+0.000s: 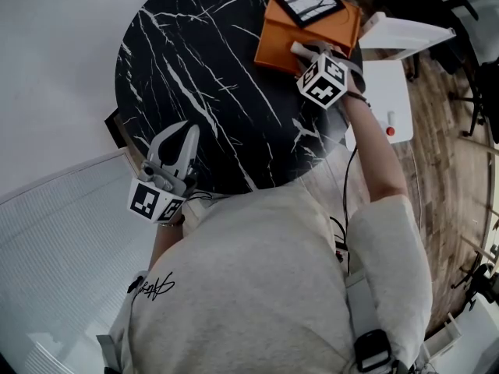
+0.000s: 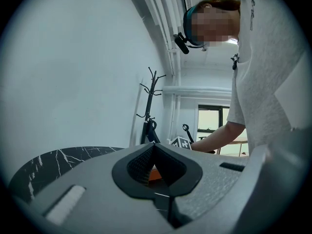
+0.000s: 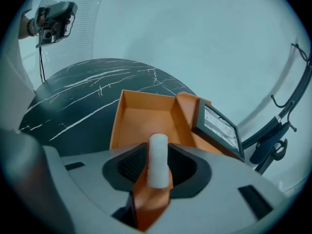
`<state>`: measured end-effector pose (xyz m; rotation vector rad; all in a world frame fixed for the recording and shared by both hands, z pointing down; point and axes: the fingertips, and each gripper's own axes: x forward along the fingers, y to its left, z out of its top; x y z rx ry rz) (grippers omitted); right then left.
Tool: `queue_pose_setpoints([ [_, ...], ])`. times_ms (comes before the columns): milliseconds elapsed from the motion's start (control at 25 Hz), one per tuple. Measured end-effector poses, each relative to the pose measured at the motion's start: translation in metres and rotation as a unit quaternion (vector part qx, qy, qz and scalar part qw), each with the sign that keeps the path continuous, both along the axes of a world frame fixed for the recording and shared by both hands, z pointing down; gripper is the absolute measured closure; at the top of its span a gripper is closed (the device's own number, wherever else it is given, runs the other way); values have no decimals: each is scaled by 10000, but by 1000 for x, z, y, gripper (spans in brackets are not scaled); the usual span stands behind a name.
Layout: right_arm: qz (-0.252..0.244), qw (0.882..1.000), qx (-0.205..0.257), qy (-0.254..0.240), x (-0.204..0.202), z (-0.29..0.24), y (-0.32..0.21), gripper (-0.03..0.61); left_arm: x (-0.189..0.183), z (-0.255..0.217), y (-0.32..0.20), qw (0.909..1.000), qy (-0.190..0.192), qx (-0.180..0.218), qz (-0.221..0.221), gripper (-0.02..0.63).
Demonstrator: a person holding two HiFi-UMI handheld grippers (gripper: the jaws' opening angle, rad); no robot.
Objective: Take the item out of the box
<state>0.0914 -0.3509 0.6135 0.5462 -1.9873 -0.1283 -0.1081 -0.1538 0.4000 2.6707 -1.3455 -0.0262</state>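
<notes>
over the black marble table (image 1: 203,76), the right tool (image 3: 158,149) grips a white roll (image 3: 157,165); left tool (image 2: 155,146) clenched.

Pale grey marl T-shirt (image 1: 257,287) fills the view, its short sleeve (image 1: 390,232) loose, and there's a black handwritten-style scrawl (image 1: 153,287) on the left side. A thin dark cable (image 1: 347,174) runs beside the right arm, with a dark band (image 1: 360,98) at that wrist. Left gripper (image 1: 182,131) and right gripper (image 1: 306,53) are light grey shells (dark mesh pads (image 2: 140,164) inside), each bearing a white cube (image 1: 150,201) with black square markers. Up top, a dark headband (image 2: 187,21) with a small black mount
</notes>
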Motion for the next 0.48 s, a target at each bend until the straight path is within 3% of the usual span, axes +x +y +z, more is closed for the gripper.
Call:
queue_pose_setpoints([
  [480, -53, 9998, -83, 190, 1, 6, -5, 459, -2, 2, 0, 10000, 2, -34, -38, 614],
])
